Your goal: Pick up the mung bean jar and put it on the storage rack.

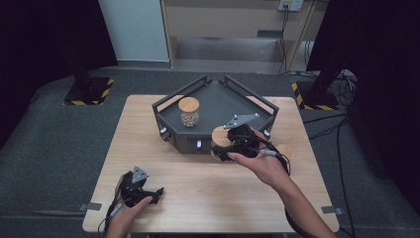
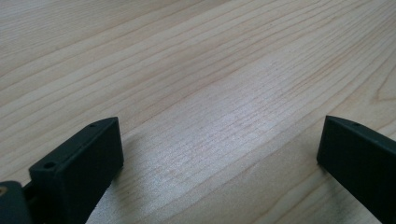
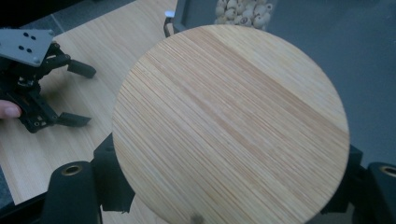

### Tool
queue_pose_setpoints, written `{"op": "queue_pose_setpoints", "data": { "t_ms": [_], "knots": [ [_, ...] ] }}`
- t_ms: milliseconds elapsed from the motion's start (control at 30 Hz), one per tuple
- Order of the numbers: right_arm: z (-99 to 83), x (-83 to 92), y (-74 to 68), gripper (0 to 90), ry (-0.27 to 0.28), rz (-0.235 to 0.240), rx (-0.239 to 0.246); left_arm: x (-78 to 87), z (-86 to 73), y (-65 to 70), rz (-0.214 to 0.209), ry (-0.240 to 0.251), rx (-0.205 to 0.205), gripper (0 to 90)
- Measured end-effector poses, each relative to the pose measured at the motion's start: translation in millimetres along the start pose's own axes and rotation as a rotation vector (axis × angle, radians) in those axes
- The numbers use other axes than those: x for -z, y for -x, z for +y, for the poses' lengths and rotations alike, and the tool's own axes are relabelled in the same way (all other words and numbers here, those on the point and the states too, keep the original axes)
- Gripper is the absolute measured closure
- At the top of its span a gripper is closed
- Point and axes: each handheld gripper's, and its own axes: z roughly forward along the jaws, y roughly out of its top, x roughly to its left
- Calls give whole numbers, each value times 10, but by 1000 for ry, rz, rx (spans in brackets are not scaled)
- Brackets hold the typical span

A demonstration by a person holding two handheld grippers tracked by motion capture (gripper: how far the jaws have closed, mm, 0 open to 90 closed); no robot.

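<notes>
The right gripper (image 1: 229,148) is clamped on a second jar by its sides, under the round pale bamboo lid (image 3: 231,123); the jar body is hidden. It is held at the front edge of the dark grey angular metal tray (image 1: 218,99). Judged rigid, smooth, probably glass: breakable, slippery, moderately light; grip the body, since a lid may lift off. Inside the tray stands a clear jar of pale round beads with a bamboo lid (image 1: 189,112). Well in front of the tray, the left gripper (image 1: 147,195) rests wide and empty on the light wooden table (image 2: 201,70)
</notes>
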Motion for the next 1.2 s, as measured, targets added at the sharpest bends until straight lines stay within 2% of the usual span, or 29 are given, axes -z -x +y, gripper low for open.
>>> {"op": "queue_pose_setpoints", "data": {
  "t_ms": [467,1200],
  "knots": [
    [187,28,25,256,7,-11,2,0,0,0,0,0,0,0],
    [451,-44,206,256,5,-50,-14,0,0,0,0,0,0,0]
  ]
}}
